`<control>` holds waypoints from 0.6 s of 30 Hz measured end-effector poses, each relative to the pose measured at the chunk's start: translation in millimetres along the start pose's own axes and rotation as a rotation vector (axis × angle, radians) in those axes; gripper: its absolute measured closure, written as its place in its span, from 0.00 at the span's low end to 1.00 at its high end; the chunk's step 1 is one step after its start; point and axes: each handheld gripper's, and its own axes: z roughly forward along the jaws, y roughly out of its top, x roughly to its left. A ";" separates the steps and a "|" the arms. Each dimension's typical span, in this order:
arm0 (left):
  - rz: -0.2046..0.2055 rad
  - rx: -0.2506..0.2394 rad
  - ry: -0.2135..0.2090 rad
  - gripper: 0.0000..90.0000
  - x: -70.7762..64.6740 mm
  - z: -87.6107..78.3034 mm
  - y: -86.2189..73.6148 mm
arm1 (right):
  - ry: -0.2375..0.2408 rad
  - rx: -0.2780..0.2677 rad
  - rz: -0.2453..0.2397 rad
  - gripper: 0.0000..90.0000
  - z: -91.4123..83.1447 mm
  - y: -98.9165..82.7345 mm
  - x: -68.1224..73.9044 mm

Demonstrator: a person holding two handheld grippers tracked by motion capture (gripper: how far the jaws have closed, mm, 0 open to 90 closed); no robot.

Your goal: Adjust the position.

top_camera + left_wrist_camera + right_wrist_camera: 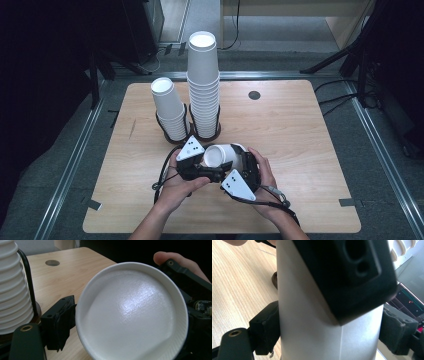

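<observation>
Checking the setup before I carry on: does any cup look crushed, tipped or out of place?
The shorter stack leans left in its holder, while the tall stack stands straight. The paper cup lies on its side between the hand-held grippers, mouth toward the left one, its rim round and undented.

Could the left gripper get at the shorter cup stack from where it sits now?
Probably not yet: the left gripper is at the rim of the paper cup clamped by the right gripper. Otherwise the shorter stack stands unobstructed just beyond.
</observation>
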 end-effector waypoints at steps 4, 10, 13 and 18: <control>-0.014 -0.005 -0.008 0.21 1.5 -1.3 0.5 | -0.003 0.001 -0.013 0.17 0.0 -0.3 0.5; -0.026 0.012 -0.004 0.21 2.0 -0.6 0.5 | 0.002 0.002 -0.042 0.17 0.4 0.2 2.6; -0.031 0.021 -0.001 0.21 1.8 0.2 0.3 | 0.003 0.003 -0.058 0.17 0.4 0.2 4.1; -0.035 0.031 -0.003 0.21 2.5 -0.4 0.4 | 0.004 0.002 -0.071 0.17 0.4 0.1 5.4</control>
